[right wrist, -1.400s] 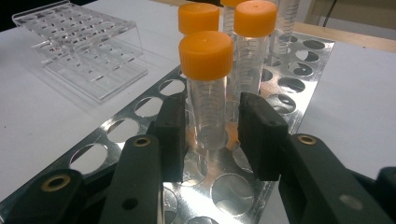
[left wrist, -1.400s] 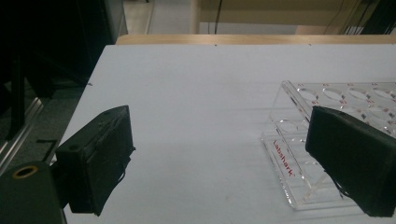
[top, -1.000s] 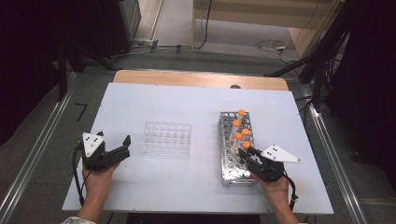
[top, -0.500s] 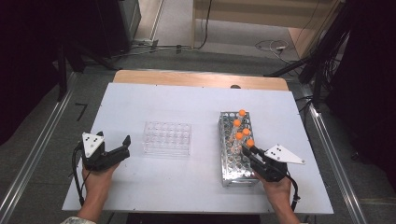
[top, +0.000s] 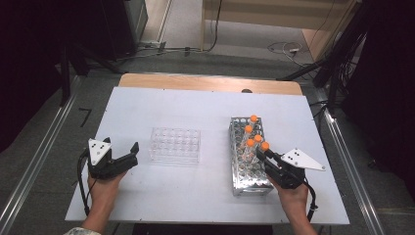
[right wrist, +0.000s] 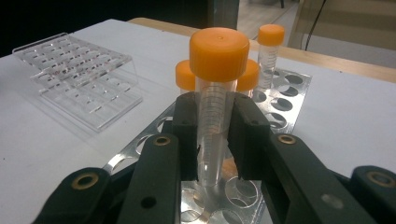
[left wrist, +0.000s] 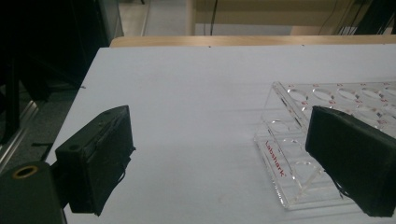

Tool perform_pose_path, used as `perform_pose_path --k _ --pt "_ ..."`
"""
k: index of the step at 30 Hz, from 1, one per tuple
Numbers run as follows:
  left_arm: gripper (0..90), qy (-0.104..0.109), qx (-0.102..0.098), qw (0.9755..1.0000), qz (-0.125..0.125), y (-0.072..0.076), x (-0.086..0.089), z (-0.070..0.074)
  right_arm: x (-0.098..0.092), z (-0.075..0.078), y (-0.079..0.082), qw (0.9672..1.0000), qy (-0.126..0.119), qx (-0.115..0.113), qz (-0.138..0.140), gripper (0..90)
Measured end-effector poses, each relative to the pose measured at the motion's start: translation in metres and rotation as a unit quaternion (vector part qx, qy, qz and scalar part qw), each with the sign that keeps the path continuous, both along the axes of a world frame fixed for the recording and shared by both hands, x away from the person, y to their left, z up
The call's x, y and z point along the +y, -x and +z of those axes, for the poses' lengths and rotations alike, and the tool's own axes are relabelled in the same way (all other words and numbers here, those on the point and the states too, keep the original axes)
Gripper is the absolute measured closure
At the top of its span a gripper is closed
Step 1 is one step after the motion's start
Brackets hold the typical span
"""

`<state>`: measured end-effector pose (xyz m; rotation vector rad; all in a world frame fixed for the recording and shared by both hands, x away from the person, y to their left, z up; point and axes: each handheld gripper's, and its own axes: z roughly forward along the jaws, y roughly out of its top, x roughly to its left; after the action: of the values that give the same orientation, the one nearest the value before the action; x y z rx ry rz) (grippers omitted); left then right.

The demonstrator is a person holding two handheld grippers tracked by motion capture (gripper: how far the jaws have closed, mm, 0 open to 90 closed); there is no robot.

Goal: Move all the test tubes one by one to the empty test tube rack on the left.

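1. Work in hand, as I judge it: moving orange-capped tubes from the metal rack (top: 247,156) to the clear plastic rack (top: 174,145). It looks barely begun: the clear rack's holes appear empty, and four tubes stand in the metal rack.
2. The right gripper (top: 266,154), at 5 o'clock on the white surface (top: 195,107), has just closed its jaws on the nearest tube (right wrist: 215,107). Its pads clamp the clear body below the cap, with the tube's foot at the rack top.
3. The left gripper (top: 131,155), at 7 o'clock, hovers with jaws wide apart, holding nothing, just beside the clear rack's near left corner.
4. Left to do: carry each tube across.
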<state>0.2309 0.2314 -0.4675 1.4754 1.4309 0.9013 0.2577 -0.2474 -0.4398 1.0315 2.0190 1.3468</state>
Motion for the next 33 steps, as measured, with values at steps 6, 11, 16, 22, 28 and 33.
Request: perform_pose_path --k 6,11,16,22,28,33 --pt "7.7 0.001 -0.002 1.0 -0.003 -0.001 -0.003 0.001 0.003 0.003 -0.001 1.0 0.002 -0.004 -0.001 71.5" --pt "7.8 0.001 -0.002 1.0 -0.004 0.0 -0.003 0.001 0.002 0.006 -0.001 1.0 0.0 -0.005 -0.001 71.7" --pt "7.7 0.001 -0.003 1.0 -0.008 0.001 -0.004 0.002 -0.001 0.013 0.002 0.9999 -0.009 -0.005 -0.004 71.8" --pt "7.8 0.007 -0.009 0.9999 -0.01 0.002 -0.005 0.003 -0.003 0.023 0.009 0.9998 -0.017 -0.008 -0.006 71.8" --pt "7.8 0.01 -0.013 0.9997 -0.016 0.004 -0.008 0.006 0.002 0.03 0.014 0.9997 -0.023 -0.01 0.006 71.8" --pt "7.8 0.013 -0.018 0.9995 -0.024 0.005 -0.012 0.008 0.012 0.031 0.015 0.9995 -0.022 -0.009 0.021 71.7"
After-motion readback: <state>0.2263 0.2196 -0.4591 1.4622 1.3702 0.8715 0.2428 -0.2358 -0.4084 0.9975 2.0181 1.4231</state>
